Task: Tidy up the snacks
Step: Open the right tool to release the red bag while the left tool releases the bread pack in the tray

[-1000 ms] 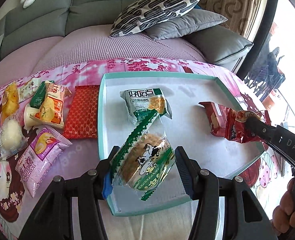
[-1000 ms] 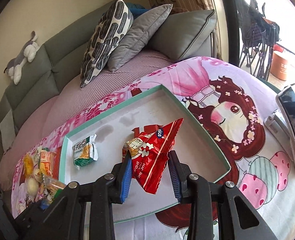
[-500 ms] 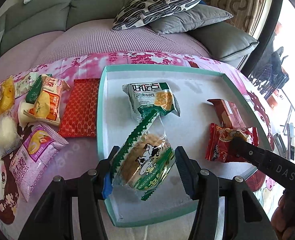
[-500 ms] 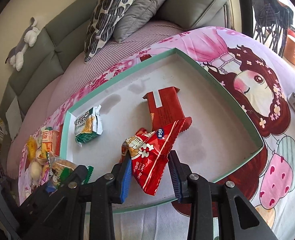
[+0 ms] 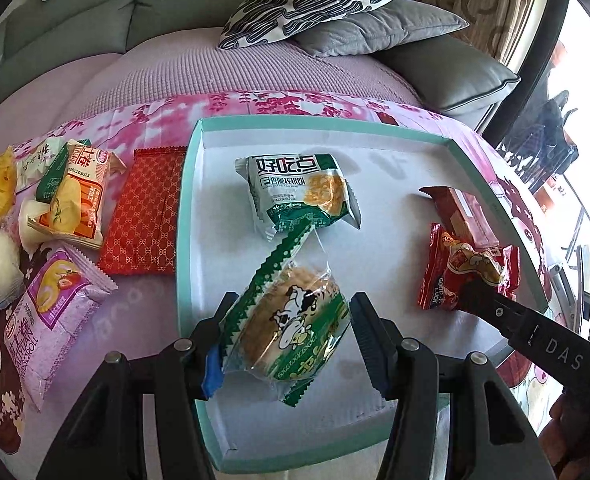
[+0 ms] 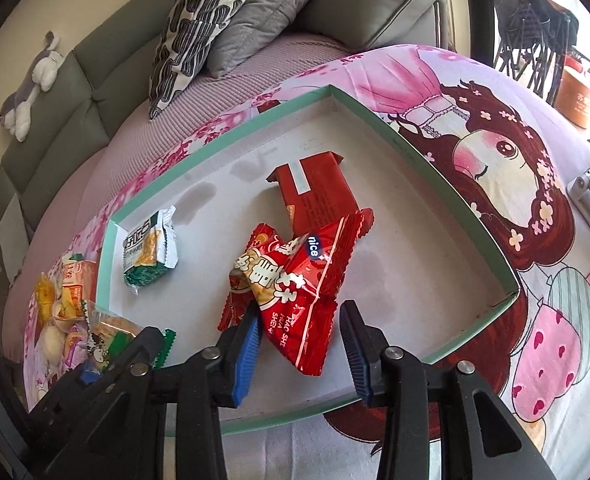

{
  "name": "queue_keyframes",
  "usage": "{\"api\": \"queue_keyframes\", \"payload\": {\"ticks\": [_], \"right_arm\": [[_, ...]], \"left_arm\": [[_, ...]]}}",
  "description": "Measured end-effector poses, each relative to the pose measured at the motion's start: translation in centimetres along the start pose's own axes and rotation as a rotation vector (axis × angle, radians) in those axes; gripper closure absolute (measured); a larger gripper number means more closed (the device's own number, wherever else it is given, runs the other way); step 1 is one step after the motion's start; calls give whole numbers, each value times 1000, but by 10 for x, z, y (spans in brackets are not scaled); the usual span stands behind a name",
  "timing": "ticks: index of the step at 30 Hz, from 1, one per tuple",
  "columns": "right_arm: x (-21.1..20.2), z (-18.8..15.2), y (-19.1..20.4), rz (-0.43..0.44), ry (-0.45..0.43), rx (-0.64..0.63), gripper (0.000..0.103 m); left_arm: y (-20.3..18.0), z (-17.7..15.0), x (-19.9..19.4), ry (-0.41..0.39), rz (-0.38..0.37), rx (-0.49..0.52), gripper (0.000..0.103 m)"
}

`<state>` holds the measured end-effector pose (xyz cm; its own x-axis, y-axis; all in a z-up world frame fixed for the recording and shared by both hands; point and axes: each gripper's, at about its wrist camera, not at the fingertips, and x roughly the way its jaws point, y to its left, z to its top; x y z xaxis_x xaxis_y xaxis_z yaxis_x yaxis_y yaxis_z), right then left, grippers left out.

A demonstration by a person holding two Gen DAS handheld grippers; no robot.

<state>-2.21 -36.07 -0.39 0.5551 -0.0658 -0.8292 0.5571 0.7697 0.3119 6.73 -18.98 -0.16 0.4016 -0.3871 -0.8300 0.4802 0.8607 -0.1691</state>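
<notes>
Left gripper [image 5: 285,338]: pinching green-edged clear biscuit packet [image 5: 291,328], over shallow teal-rimmed white tray [image 5: 183,216].
Right gripper [image 6: 297,344]: jaws just opened, spread beside glossy red snack packet [image 6: 295,288] lying in tray.

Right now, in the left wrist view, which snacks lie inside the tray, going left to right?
Green biscuit pack → cow-print cracker pack in the left gripper → red peanut pack at the right gripper's tip, inside the teal tray.

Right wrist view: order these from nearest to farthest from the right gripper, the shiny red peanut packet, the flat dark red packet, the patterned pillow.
1. Shiny red peanut packet, between the right gripper jaws.
2. Flat dark red packet, behind it in the tray.
3. Patterned pillow, far back on the sofa.
</notes>
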Motion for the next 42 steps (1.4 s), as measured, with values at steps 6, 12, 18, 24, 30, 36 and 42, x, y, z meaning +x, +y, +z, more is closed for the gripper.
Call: {"api": "queue_keyframes", "payload": {"ticks": [6,12,18,24,30,36,42], "right_arm": [[3,-1,8,-51,4,-57,38],[3,-2,8,-63,-6,-71,33],[2,-1,9,-79,-18,-81,28],[-11,3,8,-78,-53,-72,25],[-15,3,14,-64,-79,-90,16],[-17,2,18,-65,-102,-110,5],[-17,1,18,-62,-113,-106,1]], "left_arm": [[-2,0,0,1,8,14,36],[-3,-1,0,1,6,27,33],[-3,1,-6,-11,0,24,31],[0,6,-24,-57,4,13,19],[14,10,-35,-95,52,-30,18],[36,10,-38,-119,125,-97,17],[53,7,-37,-115,163,-157,17]]}}
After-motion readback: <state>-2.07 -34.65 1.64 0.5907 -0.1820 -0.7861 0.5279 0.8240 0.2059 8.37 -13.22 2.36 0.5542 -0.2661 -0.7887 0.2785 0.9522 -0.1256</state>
